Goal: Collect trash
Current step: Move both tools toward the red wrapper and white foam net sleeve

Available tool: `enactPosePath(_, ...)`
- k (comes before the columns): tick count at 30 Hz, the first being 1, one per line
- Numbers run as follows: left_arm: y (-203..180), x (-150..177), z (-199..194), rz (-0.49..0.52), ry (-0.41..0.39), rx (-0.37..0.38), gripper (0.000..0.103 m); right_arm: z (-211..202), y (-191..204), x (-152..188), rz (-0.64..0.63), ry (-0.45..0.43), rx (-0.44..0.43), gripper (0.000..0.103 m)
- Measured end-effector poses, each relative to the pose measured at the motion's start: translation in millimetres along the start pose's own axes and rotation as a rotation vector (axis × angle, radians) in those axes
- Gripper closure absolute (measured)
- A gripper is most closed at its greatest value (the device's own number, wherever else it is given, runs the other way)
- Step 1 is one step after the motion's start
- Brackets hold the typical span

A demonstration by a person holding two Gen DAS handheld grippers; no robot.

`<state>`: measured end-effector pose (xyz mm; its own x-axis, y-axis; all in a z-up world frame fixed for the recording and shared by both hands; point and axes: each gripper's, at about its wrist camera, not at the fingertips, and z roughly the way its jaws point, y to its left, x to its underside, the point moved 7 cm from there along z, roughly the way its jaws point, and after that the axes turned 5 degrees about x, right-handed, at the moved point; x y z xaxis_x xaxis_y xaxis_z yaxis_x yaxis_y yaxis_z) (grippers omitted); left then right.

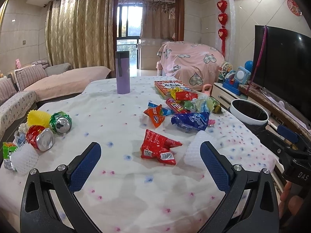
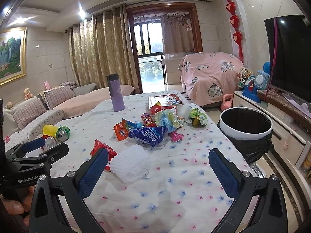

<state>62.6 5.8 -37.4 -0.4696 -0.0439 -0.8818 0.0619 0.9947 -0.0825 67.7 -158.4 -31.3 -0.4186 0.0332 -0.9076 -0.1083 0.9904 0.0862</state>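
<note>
Trash lies on a table with a white flowered cloth (image 1: 120, 120). A red wrapper (image 1: 158, 147) lies just ahead of my open, empty left gripper (image 1: 150, 151). A white foam net (image 2: 131, 164) lies just ahead of my open, empty right gripper (image 2: 158, 158), nearer its left finger; it also shows in the left wrist view (image 1: 196, 147). Farther off lie a blue bag (image 2: 148, 136), an orange wrapper (image 2: 121, 131) and several crumpled wrappers (image 2: 171, 116). Crushed red (image 1: 40, 138) and green (image 1: 60, 122) cans lie at the left. A white bin with a black bag (image 2: 245, 130) stands right of the table.
A purple flask (image 1: 122, 71) stands at the table's far side beside a flat red box (image 1: 170, 86). A yellow cup (image 1: 38, 118) and another foam net (image 1: 24, 158) lie by the cans. A TV (image 2: 291, 58) and toys (image 2: 254, 84) are on the right; a sofa (image 1: 29, 83) is on the left.
</note>
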Motion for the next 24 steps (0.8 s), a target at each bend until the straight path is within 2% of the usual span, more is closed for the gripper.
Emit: enactPosePath(24,4.3,5.5,8.1,-0.01,0.026,-0.002,0.0,4.9,6.9,4.7,0.01,0.017,-0.051,0.0)
